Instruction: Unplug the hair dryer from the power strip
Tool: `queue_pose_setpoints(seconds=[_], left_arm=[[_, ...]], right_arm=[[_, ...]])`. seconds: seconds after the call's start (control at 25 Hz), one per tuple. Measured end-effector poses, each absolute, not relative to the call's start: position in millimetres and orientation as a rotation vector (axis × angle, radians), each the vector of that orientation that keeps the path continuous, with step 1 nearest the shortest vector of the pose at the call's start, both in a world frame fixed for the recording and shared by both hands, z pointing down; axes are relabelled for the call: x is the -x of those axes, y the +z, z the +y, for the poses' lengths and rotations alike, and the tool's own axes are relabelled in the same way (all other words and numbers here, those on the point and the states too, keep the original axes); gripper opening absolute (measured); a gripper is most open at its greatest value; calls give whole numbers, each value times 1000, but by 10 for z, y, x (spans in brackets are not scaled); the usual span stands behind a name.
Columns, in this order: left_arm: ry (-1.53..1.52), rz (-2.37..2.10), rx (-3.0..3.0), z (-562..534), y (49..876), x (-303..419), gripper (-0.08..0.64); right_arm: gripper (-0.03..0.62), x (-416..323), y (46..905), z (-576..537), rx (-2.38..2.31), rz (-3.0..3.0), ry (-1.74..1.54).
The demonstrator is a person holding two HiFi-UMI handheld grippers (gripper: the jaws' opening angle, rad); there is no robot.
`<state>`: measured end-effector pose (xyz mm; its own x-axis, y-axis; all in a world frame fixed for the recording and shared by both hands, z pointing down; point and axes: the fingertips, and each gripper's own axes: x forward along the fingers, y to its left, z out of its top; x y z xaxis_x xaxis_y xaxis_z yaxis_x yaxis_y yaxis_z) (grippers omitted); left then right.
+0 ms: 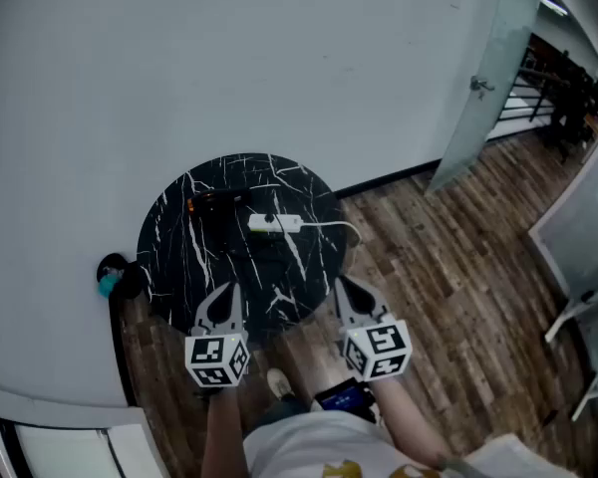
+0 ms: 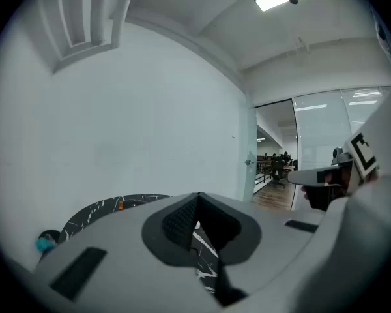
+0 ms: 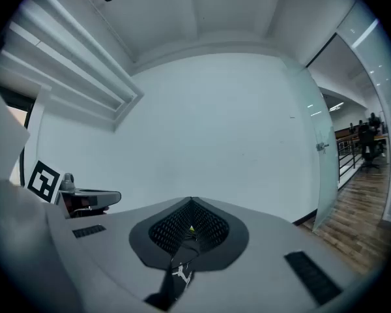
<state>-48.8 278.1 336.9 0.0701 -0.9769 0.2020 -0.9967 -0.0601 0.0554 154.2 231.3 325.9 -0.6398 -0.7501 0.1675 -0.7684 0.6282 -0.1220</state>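
Observation:
In the head view a round black marble table (image 1: 179,257) stands against the white wall. On it lies a white power strip (image 1: 275,224), with a dark plug in its top and a white cable trailing off to the right. The black hair dryer (image 1: 217,202), with an orange mark, lies just left of the strip. My left gripper (image 1: 223,302) and right gripper (image 1: 348,295) hover shut and empty over the table's near edge, well short of the strip. In the left gripper view the left gripper (image 2: 197,199) is shut, with the table edge (image 2: 98,208) showing beyond. The right gripper (image 3: 190,205) is shut too.
A small teal and black object (image 1: 110,277) sits on the floor by the wall, left of the table. A frosted glass door (image 1: 483,78) stands at the back right above a wooden floor (image 1: 448,287). White furniture legs (image 1: 578,317) stand at the far right.

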Motion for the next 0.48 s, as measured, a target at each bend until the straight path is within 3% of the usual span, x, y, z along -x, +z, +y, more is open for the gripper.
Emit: queue_pose_setpoints(seconds=[0.48], left_arm=[[154,-1999,-2122,2892,3536,437,-2]], right_arm=[[-2,-1654,3408,2404,-1268,-2706,303]])
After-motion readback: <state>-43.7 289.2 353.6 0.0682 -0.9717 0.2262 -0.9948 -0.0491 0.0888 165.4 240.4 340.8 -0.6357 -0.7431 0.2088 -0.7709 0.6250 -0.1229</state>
